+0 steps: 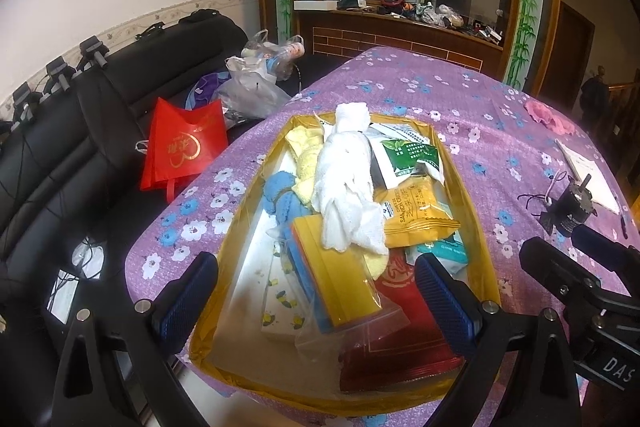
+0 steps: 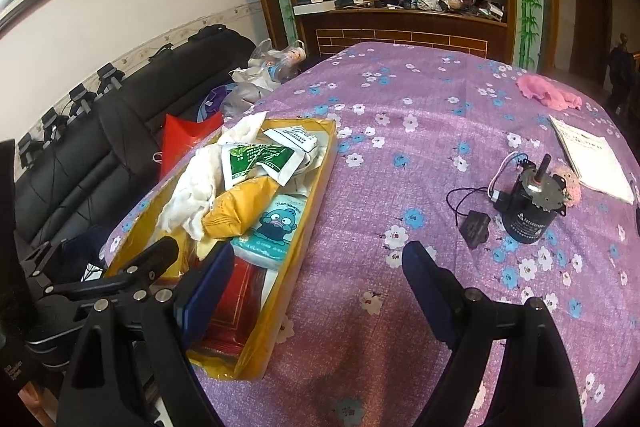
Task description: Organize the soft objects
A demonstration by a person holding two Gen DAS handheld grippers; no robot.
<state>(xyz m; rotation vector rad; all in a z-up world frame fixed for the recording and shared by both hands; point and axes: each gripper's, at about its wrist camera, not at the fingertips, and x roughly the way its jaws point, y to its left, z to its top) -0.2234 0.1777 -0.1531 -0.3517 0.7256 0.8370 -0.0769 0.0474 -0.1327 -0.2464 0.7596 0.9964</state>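
A gold-walled box sits on the purple flowered tablecloth, filled with soft things. A white cloth lies on top, with a yellow cloth and a blue cloth beside it, among snack and tissue packets. My left gripper hovers open over the box's near end, with nothing pressed between its pads. My right gripper stands open above the tablecloth, its left finger over the box's right wall. A pink cloth lies far back right on the table.
A black motor with wires stands on the table's right, beside a small pink fluffy thing and a white booklet. Left of the table is a black sofa holding a red bag and plastic bags.
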